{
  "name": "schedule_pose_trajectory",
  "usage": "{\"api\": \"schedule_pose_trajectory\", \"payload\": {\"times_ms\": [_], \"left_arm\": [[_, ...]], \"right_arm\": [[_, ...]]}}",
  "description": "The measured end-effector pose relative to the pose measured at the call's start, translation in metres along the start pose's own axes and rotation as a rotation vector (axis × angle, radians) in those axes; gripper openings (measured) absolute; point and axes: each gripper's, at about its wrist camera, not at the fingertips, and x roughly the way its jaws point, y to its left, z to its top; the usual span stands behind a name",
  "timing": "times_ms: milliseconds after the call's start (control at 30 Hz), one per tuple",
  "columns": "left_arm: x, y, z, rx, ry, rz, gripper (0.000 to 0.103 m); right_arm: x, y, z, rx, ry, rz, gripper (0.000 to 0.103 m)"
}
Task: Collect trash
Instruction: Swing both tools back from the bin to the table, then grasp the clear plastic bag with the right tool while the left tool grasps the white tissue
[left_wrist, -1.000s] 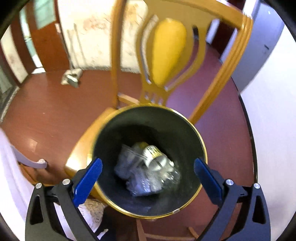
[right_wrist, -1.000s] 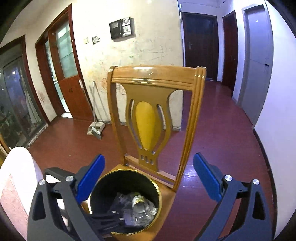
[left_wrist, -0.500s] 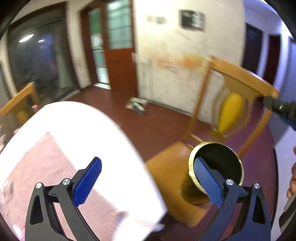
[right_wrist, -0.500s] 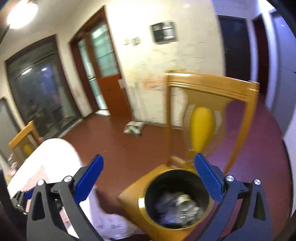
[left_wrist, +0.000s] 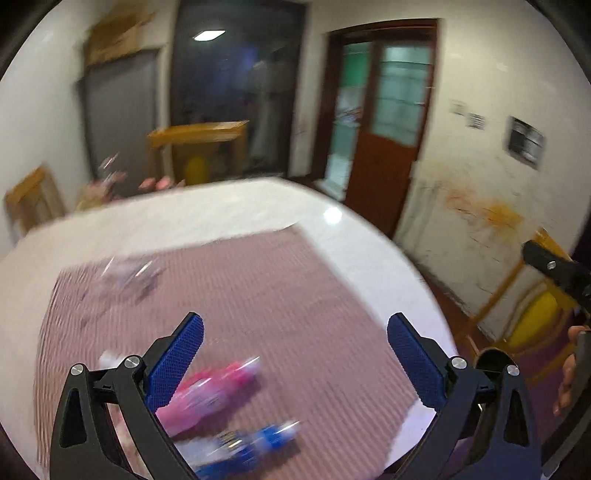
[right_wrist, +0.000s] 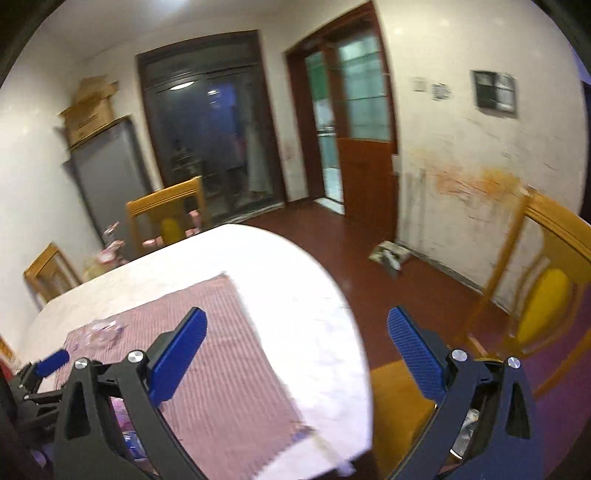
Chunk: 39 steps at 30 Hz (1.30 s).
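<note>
Left gripper (left_wrist: 295, 362), jaws spread wide and empty, poised above the pink striped placemat (left_wrist: 258, 295) on the white round table (left_wrist: 332, 221). Beneath it lie a blurred pink wrapper (left_wrist: 210, 395) and a blue wrapper (left_wrist: 255, 441); crumpled clear plastic (left_wrist: 125, 275) lies farther off. Right gripper (right_wrist: 295, 354), likewise wide and empty, points over the table edge beside the yellow wooden chair (right_wrist: 546, 295).

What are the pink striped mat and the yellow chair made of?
The pink striped mat looks like woven fabric or ribbed plastic: fine ridges, dull surface; blur leaves it open. The yellow chair looks like varnished wood: glossy golden frame with carved slats.
</note>
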Motion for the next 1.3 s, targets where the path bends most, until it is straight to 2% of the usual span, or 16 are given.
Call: {"api": "schedule_pose_trajectory", "payload": {"times_ms": [100,233,300,433,533,633,667,733,767,833,933,1033,1100,1167,1233,1300], "left_arm": [[-0.008,0.056,-0.009,-0.119,0.006,0.037,0.097],[-0.027,0.110,-0.017,-0.179,-0.026,0.138,0.097],[-0.053,0.132,-0.017,-0.188,-0.139,0.237,0.097],[-0.112,0.158,-0.012,-0.158,-0.405,0.353,0.097],[-0.132,0.168,0.001,-0.156,-0.452,0.364,0.097],[-0.139,0.185,0.005,-0.253,-0.461,0.290,0.097],[-0.141,0.194,0.005,-0.288,-0.450,0.294,0.097],[-0.138,0.210,0.005,-0.372,-0.374,0.315,0.097],[-0.137,0.218,0.003,-0.382,-0.372,0.305,0.097],[-0.131,0.219,0.001,-0.362,-0.354,0.371,0.097],[-0.114,0.221,0.001,-0.301,-0.289,0.421,0.097],[-0.100,0.229,-0.005,-0.304,-0.237,0.463,0.097],[-0.087,0.236,-0.010,-0.319,-0.199,0.460,0.097],[-0.074,0.238,-0.017,-0.315,-0.157,0.447,0.097],[-0.064,0.241,-0.024,-0.310,-0.136,0.432,0.097],[-0.055,0.246,-0.028,-0.320,-0.114,0.421,0.097]], "right_arm": [[0.008,0.035,0.005,-0.050,0.004,0.043,0.098],[0.021,0.083,0.010,-0.112,0.011,0.100,0.098],[0.028,0.101,0.013,-0.132,0.022,0.131,0.098],[0.038,0.145,0.017,-0.156,0.029,0.212,0.098],[0.042,0.167,0.018,-0.160,0.033,0.262,0.098],[0.042,0.184,0.017,-0.163,0.042,0.309,0.098],[0.042,0.185,0.016,-0.168,0.043,0.317,0.098],[0.043,0.192,0.014,-0.187,0.044,0.326,0.098],[0.045,0.197,0.014,-0.202,0.046,0.328,0.098],[0.048,0.203,0.012,-0.215,0.050,0.332,0.098],[0.062,0.216,0.014,-0.251,0.070,0.370,0.098],[0.085,0.252,0.019,-0.345,0.118,0.514,0.098],[0.109,0.294,0.014,-0.518,0.209,0.696,0.098],[0.130,0.333,0.003,-0.675,0.257,0.793,0.098],[0.157,0.371,-0.006,-0.765,0.307,0.834,0.098],[0.196,0.415,-0.022,-0.828,0.415,0.847,0.098]]}}
